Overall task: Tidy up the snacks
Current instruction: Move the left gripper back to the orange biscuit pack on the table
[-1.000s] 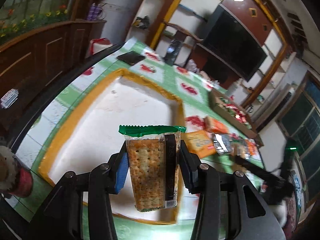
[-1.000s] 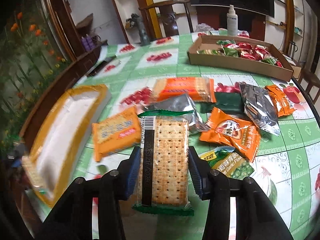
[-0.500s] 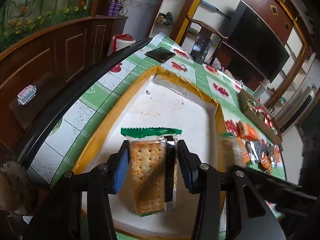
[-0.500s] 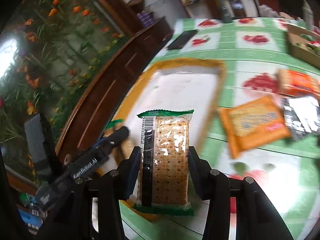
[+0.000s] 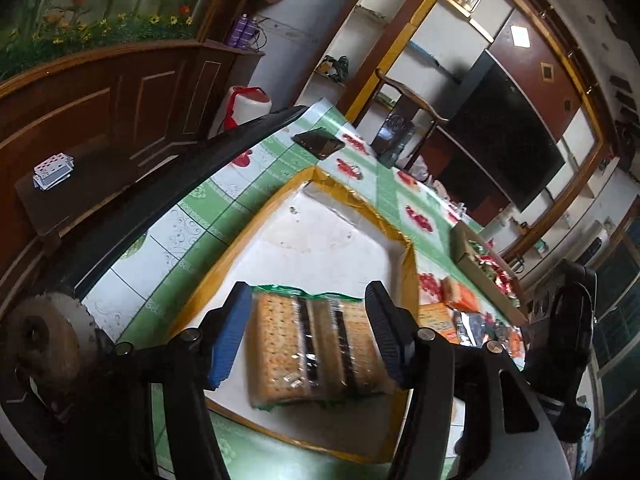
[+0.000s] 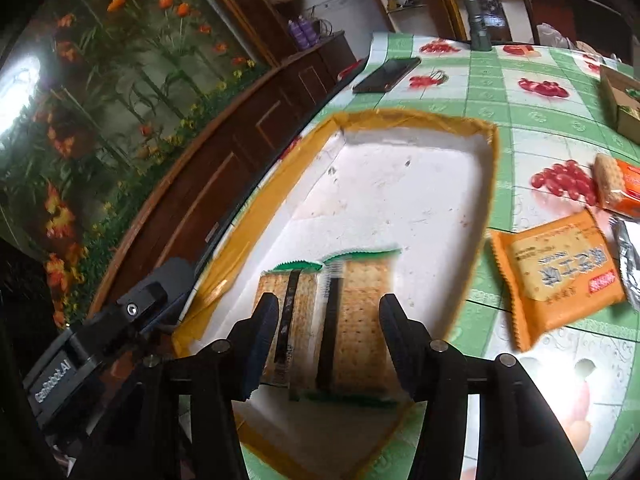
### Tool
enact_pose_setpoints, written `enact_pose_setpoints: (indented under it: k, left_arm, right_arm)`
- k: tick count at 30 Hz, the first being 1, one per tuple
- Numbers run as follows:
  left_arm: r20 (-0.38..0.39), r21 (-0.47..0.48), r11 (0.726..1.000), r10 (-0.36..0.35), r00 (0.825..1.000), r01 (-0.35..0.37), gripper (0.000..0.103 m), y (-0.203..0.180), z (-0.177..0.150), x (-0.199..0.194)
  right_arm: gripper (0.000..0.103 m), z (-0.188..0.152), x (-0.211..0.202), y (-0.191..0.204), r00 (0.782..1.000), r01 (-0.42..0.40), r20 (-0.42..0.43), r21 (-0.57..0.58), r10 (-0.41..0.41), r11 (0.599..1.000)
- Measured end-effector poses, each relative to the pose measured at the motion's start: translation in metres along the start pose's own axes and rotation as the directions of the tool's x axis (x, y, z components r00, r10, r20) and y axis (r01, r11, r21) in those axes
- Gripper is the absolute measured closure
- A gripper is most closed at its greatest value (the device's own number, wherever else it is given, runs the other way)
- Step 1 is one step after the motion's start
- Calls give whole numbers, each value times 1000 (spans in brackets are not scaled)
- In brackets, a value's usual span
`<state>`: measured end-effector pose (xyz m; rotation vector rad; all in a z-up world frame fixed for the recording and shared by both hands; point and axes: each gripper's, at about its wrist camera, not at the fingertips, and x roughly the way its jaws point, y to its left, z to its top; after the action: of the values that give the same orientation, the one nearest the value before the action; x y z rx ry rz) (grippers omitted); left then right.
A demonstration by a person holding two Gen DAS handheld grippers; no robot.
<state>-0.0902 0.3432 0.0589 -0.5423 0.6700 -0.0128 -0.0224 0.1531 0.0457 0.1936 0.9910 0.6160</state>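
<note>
Two cracker packs with green ends lie side by side on the white floor of the yellow-rimmed tray (image 5: 240, 236). In the left wrist view my left gripper (image 5: 308, 336) is open, its fingers wide on either side of both packs (image 5: 280, 348) (image 5: 360, 352). In the right wrist view my right gripper (image 6: 328, 344) is open over the same packs (image 6: 292, 308) (image 6: 364, 308), which look blurred. The tray also shows in the right wrist view (image 6: 400, 116). Neither gripper holds anything.
Loose snacks lie right of the tray: an orange pack (image 6: 560, 272), an orange biscuit pack (image 6: 624, 188), a silver pack (image 6: 630, 256). A cardboard box of snacks (image 5: 480, 260) stands further right. A phone (image 6: 386, 74) lies behind the tray. The table edge runs along the left.
Both grippers carried their cracker packs over the tray, then opened. The two packs now lie side by side on the tray floor.
</note>
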Motion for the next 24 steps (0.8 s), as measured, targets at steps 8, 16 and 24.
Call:
enact_pose_setpoints:
  k: [8,16,24]
  left_arm:
    - [-15,50,996,-67,998,68,41,-22,-11,-10]
    - [-133,184,972,-126,983,149,41,-80,-37,11]
    - [-257,405,892,-102,961,203,42,-147,-62,27]
  right_arm:
    - [46,-14,-110,-96,980,66,176,171,-96,983]
    - [42,-64,-186,-216,935,243,153,378,-319,894]
    - [39,-54,-145,-218,949,285,75,221,-307,933]
